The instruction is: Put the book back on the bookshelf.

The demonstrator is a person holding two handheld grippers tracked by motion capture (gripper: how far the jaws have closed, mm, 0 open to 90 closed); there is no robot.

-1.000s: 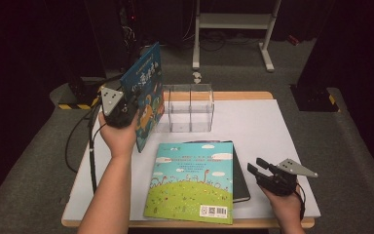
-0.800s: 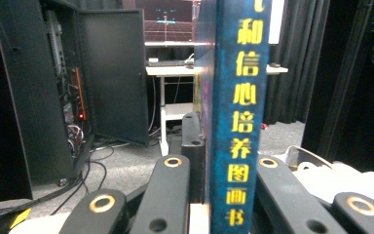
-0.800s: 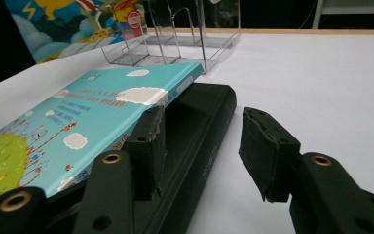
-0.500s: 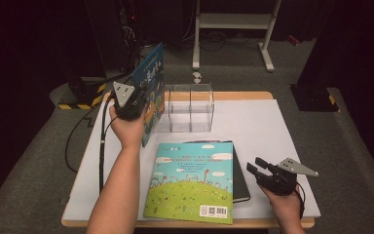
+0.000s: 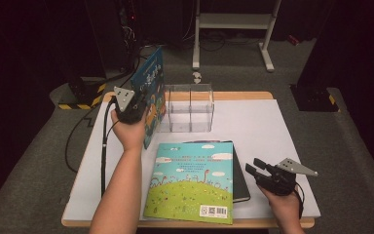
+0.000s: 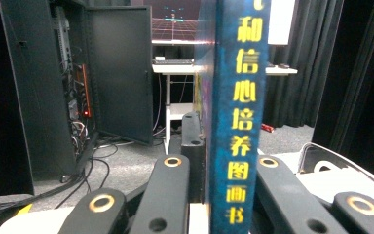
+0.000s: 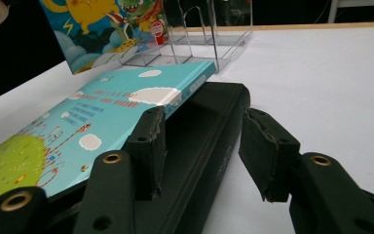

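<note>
Lab, open equipment cabinet [image 6: 73, 87], floor cables [image 5: 80, 141], black curtains [image 6: 316, 63]

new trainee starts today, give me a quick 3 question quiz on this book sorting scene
1. True or false: the left gripper is shut on the upright blue book.
2. What lies under the green-covered book? A) a black book B) a tablet C) nothing
3. Which gripper has open jaws?

Key: 1 true. 2 A, the black book. 3 the right gripper, near the table edge.
</note>
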